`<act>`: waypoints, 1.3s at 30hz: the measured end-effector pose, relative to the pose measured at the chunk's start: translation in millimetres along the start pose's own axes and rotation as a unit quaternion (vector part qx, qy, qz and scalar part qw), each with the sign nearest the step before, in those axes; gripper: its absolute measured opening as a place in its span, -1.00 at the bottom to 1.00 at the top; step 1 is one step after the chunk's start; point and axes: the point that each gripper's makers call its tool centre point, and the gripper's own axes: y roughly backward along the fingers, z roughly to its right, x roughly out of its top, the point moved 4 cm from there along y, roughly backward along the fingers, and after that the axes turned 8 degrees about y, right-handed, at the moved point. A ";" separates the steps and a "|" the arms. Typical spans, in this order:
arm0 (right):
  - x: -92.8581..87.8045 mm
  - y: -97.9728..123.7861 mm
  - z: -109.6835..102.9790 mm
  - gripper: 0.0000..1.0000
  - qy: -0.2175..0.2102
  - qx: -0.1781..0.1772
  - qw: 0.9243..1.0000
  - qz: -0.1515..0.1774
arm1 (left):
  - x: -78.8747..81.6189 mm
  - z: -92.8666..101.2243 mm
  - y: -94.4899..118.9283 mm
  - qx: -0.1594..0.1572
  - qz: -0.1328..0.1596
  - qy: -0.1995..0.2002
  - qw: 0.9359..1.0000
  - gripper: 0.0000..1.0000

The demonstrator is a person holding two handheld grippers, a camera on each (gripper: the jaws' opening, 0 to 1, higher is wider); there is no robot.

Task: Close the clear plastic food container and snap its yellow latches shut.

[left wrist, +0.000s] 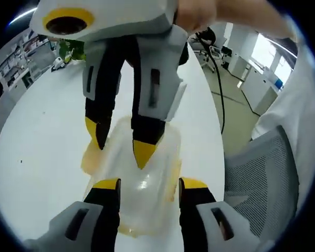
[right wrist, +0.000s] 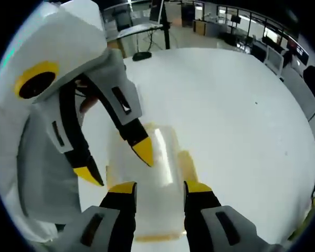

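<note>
The clear plastic food container [left wrist: 139, 181] lies on the white surface [left wrist: 42, 131] with both claws over it from opposite ends. In the left gripper view its long axis runs away from the camera, straight along the line of the left claw [left wrist: 149, 185], whose yellow-tipped jaws are spread and straddle the near end of the lid without pinching it. The right claw [left wrist: 121, 144] comes down from the far end, jaws also apart, one tip over the middle of the lid and the other at its left edge. Whether that tip actually touches the plastic is hard to tell through the clear lid.

In the right gripper view the same holds in mirror: the right claw [right wrist: 160, 186] brackets the container [right wrist: 147, 173] while the left claw [right wrist: 121, 160] reaches in from the left.

Yellow latches [left wrist: 89, 155] show along the side edges, so the next press probably goes outward from the centreline, with both claws about equally near.
</note>
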 end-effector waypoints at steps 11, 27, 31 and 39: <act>1.8 -4.0 10.2 -0.30 0.001 0.004 1.000 -0.006 | -3.9 5.4 -3.6 0.037 0.007 -0.031 0.999 -0.02; 1.9 -15.5 14.9 -0.26 0.008 0.046 0.998 -0.033 | -9.3 7.3 -10.0 0.111 0.010 -0.095 0.989 -0.07; 3.5 -17.9 14.7 -0.25 0.020 0.059 0.997 -0.048 | -10.7 8.8 -11.8 0.122 0.004 -0.112 0.986 -0.07; 6.6 -20.9 15.4 -0.30 0.046 0.086 0.992 -0.083 | -10.3 8.3 -14.1 0.138 -0.006 -0.107 0.985 -0.11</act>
